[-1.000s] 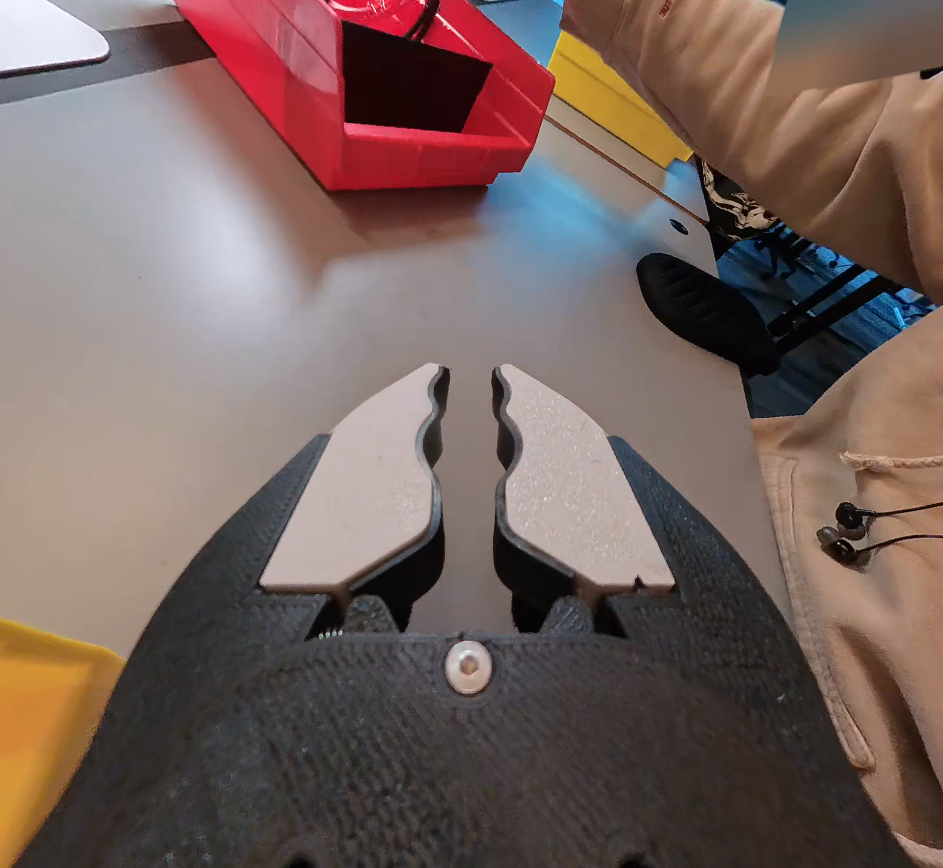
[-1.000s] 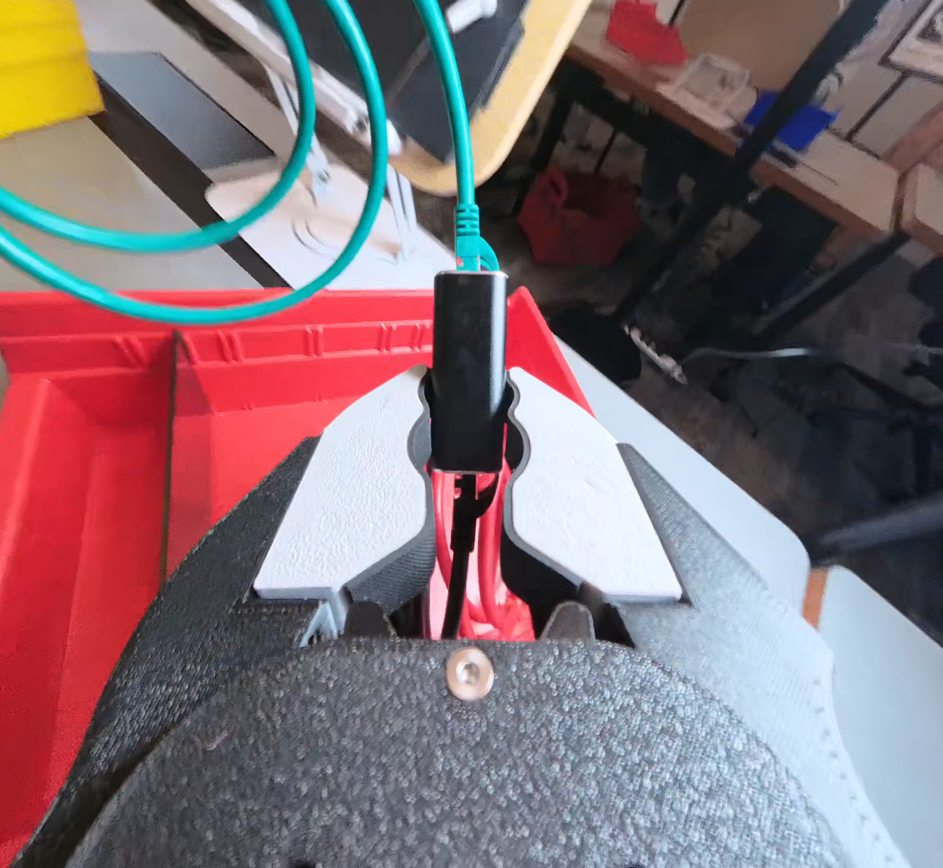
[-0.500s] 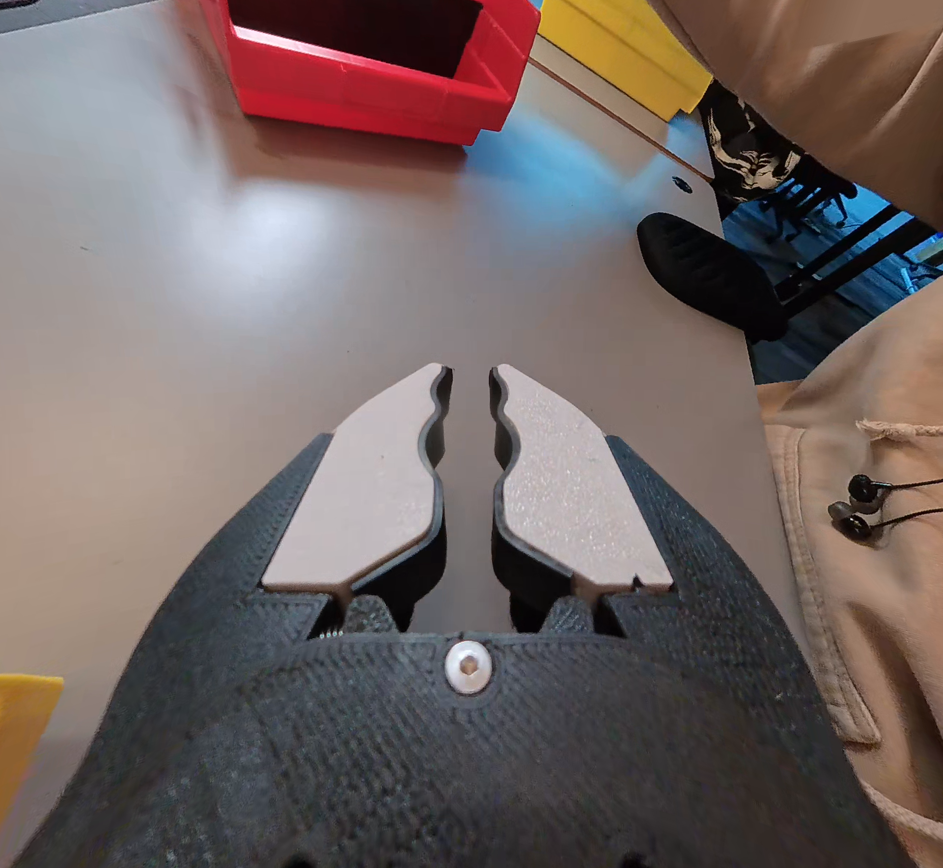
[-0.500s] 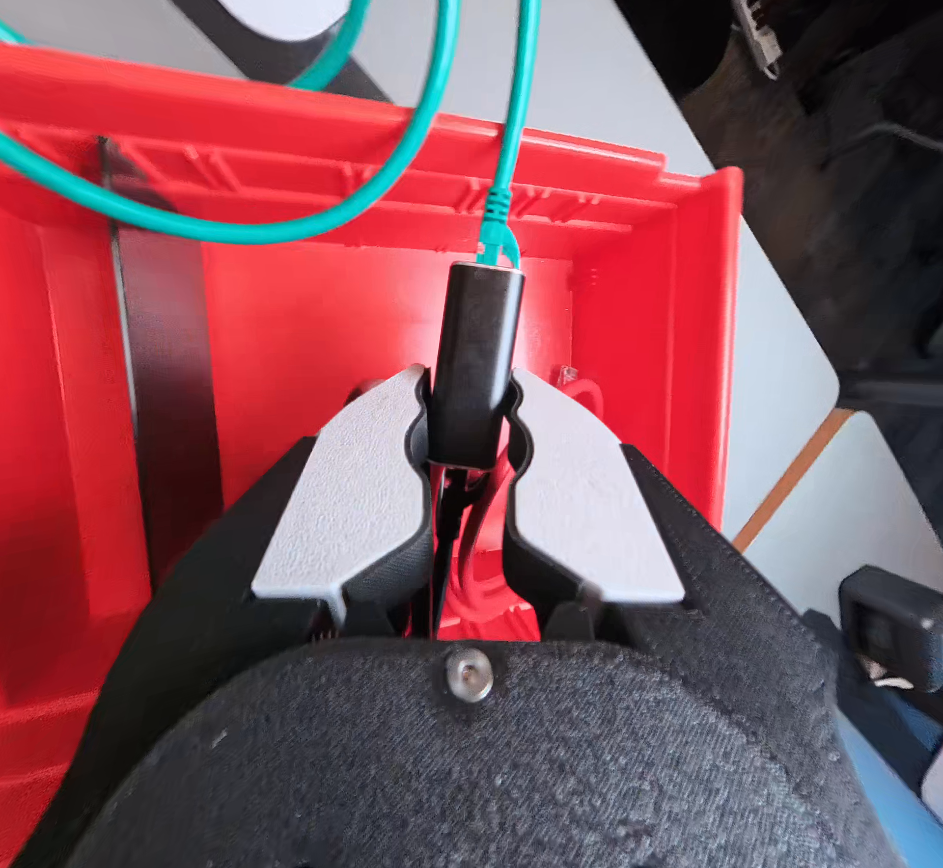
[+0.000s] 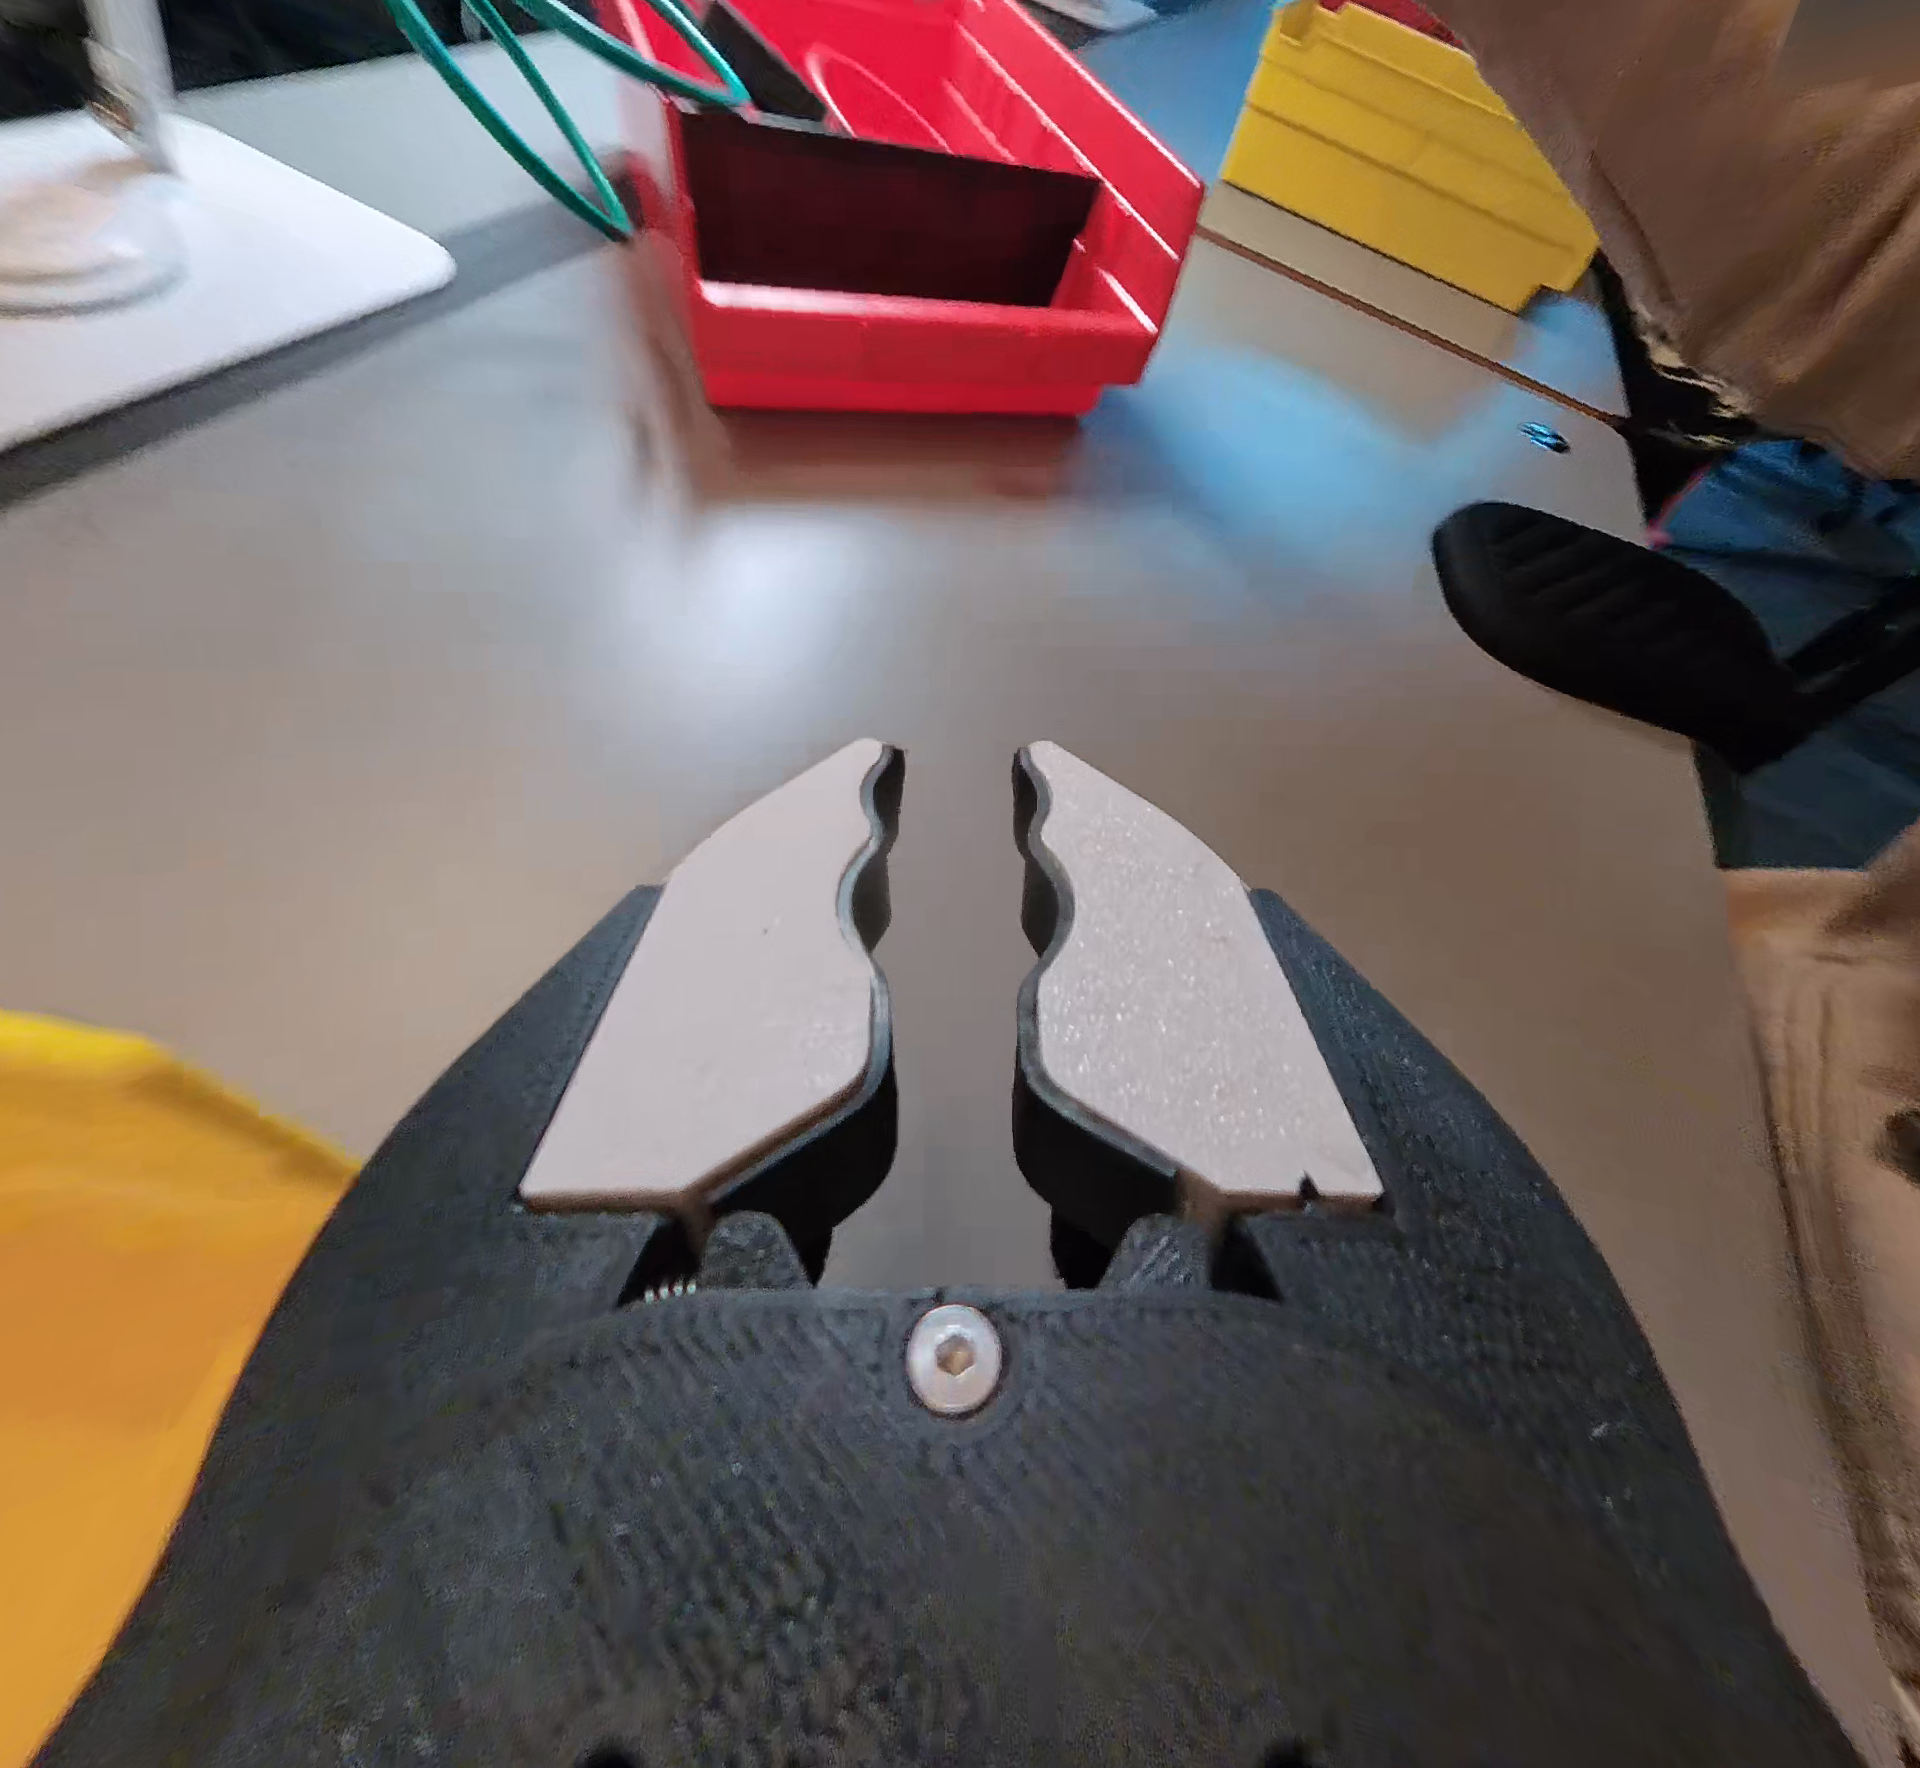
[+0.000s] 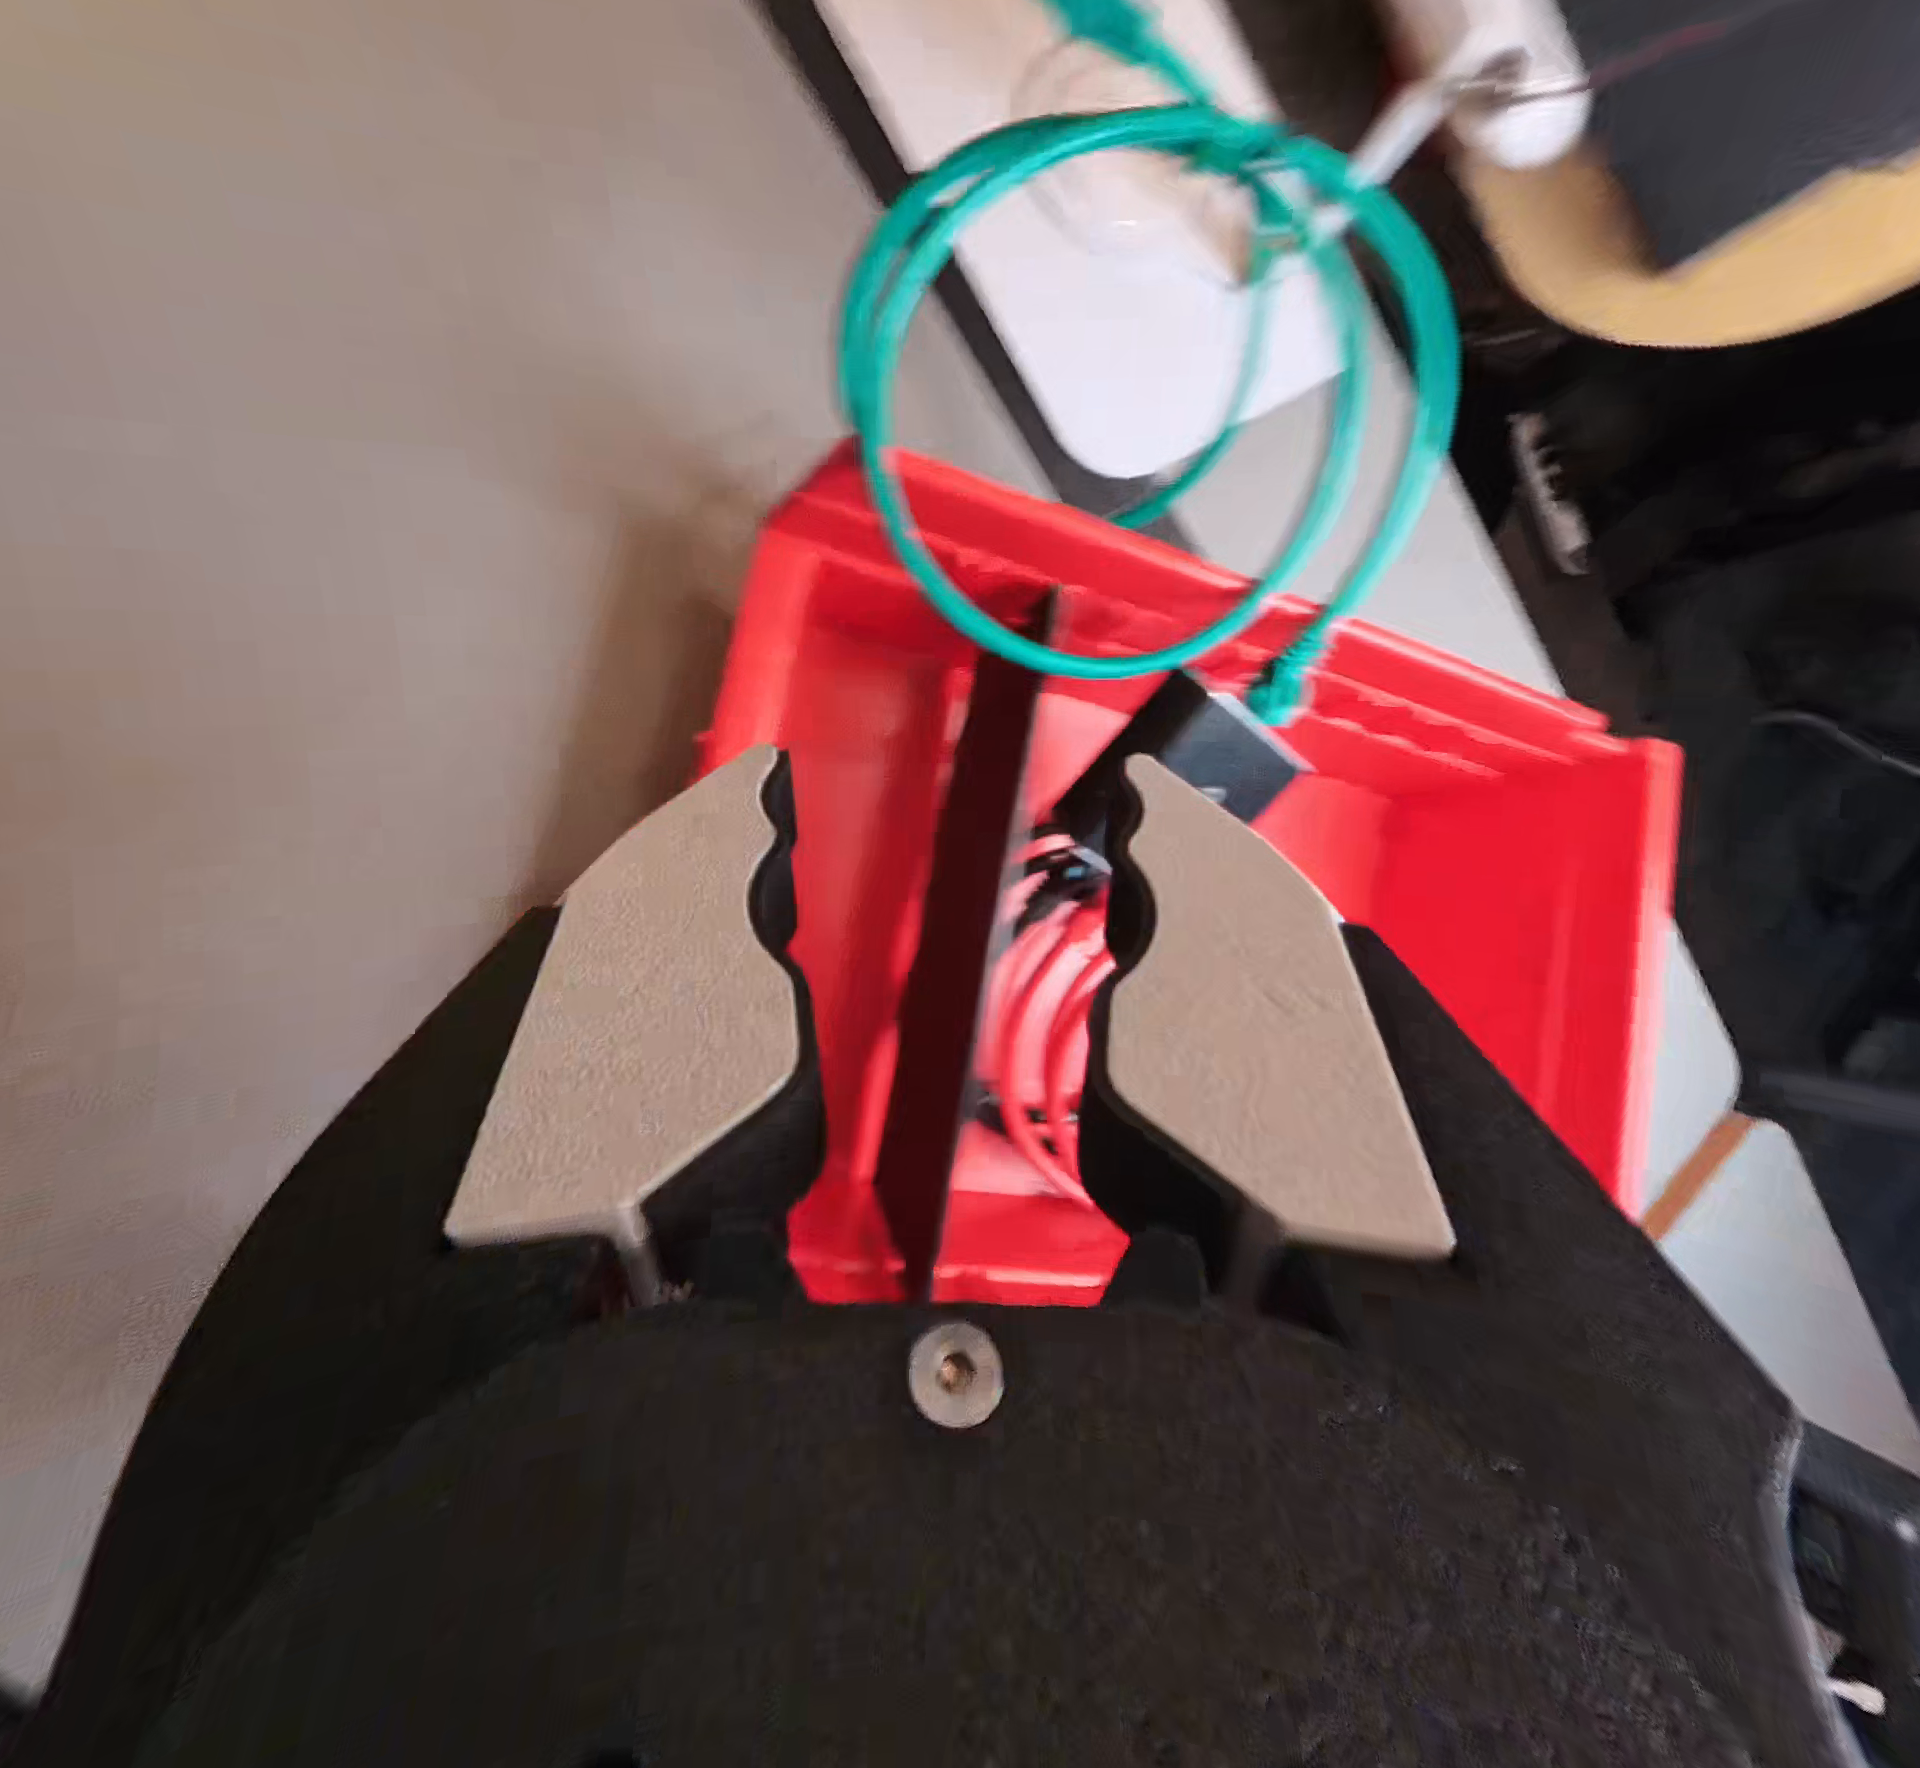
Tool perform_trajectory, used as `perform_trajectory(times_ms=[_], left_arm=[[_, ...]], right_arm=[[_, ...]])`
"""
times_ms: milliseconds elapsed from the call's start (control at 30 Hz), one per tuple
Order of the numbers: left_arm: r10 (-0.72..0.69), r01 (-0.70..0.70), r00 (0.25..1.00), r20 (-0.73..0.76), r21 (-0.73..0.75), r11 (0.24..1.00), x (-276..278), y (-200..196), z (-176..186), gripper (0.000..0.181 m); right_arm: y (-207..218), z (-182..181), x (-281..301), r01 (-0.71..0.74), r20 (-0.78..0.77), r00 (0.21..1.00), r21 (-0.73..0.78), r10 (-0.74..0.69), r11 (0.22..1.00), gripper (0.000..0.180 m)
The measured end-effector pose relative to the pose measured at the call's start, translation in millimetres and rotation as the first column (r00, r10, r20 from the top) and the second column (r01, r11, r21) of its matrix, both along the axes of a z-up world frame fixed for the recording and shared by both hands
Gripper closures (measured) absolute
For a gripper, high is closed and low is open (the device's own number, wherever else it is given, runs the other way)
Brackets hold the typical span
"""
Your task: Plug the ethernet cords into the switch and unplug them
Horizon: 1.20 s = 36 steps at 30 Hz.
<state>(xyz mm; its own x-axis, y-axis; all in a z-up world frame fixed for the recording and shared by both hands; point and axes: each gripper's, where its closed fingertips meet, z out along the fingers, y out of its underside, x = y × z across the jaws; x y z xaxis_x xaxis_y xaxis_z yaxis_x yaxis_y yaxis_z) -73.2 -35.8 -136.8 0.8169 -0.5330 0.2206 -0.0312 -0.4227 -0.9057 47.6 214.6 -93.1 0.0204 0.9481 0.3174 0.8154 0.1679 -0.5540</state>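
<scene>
In the right wrist view my right gripper [image 6: 956, 762] is wide open above the red bin [image 6: 1507, 887], with nothing between its pads. The small black switch [image 6: 1231, 757], with the green ethernet cord [image 6: 1143, 388] plugged into it, lies tilted in the bin just beyond my right fingertip [image 6: 1143, 783]. The cord loops above the bin's far wall. In the left wrist view my left gripper [image 5: 958, 757] hovers over the brown table [image 5: 416, 679], slightly open and empty. The red bin [image 5: 914, 347] stands ahead of it, with the green cord [image 5: 499, 25] rising from it to the left.
A black divider [image 6: 966, 887] splits the bin, and red cords [image 6: 1039, 991] lie beside it. A yellow bin [image 5: 1392, 149] stands right of the red one and another [image 5: 104, 1303] at my near left. A white monitor base [image 5: 156, 264], a black armrest [image 5: 1590, 627] and a person's sleeve [image 5: 1662, 108] border the table. My right fingertips sit around 30 cm from my left ones.
My right gripper opened and let go of the black switch, which dropped tilted into the red bin with its green cord. My left gripper opened slightly and swung to face the bin.
</scene>
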Motion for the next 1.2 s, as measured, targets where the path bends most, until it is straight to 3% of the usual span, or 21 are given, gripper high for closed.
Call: perform_trajectory(times_ms=[100, 200, 233, 300, 400, 533, 667, 767, 967, 1200], left_arm=[[0.108, -0.101, 0.988, -0.108, 0.067, 0.993, -28.4, -1.6, 21.5, 0.153], [0.217, -0.201, 0.942, -0.255, 0.088, 0.976, -66.2, -11.7, 35.1, 0.143], [0.244, -0.235, 0.920, -0.307, 0.068, 0.970, -80.2, -17.3, 34.7, 0.137], [0.274, -0.291, 0.875, -0.399, 0.020, 0.957, -107.8, -31.4, 28.9, 0.132], [0.267, -0.364, 0.785, -0.559, -0.067, 0.929, -151.2, -53.9, 4.9, 0.123], [0.130, -0.419, 0.688, -0.714, -0.244, 0.874, -188.8, -78.0, -48.5, 0.110], [0.024, -0.390, 0.651, -0.758, -0.307, 0.868, -191.8, -78.2, -79.0, 0.118], [-0.017, -0.356, 0.626, -0.779, -0.305, 0.883, -184.5, -73.0, -84.5, 0.140], [-0.009, -0.308, 0.569, -0.823, -0.224, 0.925, -163.4, -52.0, -86.0, 0.149], [-0.090, -0.141, 0.553, -0.828, -0.200, 0.970, -101.0, -24.8, -85.5, 0.148]], right_arm=[[-37.5, -48.6, -3.3, -0.037, 0.200, 0.979, -0.035, 0.043, 0.999, 0.123], [-39.9, -96.8, -3.8, -0.008, 0.347, 0.938, -0.031, 0.018, 0.999, 0.125], [-38.4, -107.4, -5.2, -0.007, 0.365, 0.931, -0.029, 0.017, 1.000, 0.134], [-28.1, -110.9, -8.1, -0.051, 0.373, 0.928, 0.078, 0.018, 0.996, 0.150], [-36.6, -110.0, 0.0, -0.087, 0.406, 0.913, 0.106, 0.037, 0.990, 0.150], [-60.1, -109.5, 14.5, -0.134, 0.389, 0.918, 0.116, 0.079, 0.984, 0.152], [-92.5, -108.9, 27.9, -0.166, 0.330, 0.936, 0.115, 0.120, 0.979, 0.153], [-114.8, -107.7, 36.5, -0.175, 0.264, 0.954, 0.113, 0.140, 0.978, 0.153], [-145.5, -103.6, 58.5, -0.155, 0.142, 0.981, 0.154, 0.134, 0.976, 0.152], [-177.6, -37.4, 92.2, -0.019, -0.239, 0.970, 0.081, 0.038, 0.997, 0.151]])
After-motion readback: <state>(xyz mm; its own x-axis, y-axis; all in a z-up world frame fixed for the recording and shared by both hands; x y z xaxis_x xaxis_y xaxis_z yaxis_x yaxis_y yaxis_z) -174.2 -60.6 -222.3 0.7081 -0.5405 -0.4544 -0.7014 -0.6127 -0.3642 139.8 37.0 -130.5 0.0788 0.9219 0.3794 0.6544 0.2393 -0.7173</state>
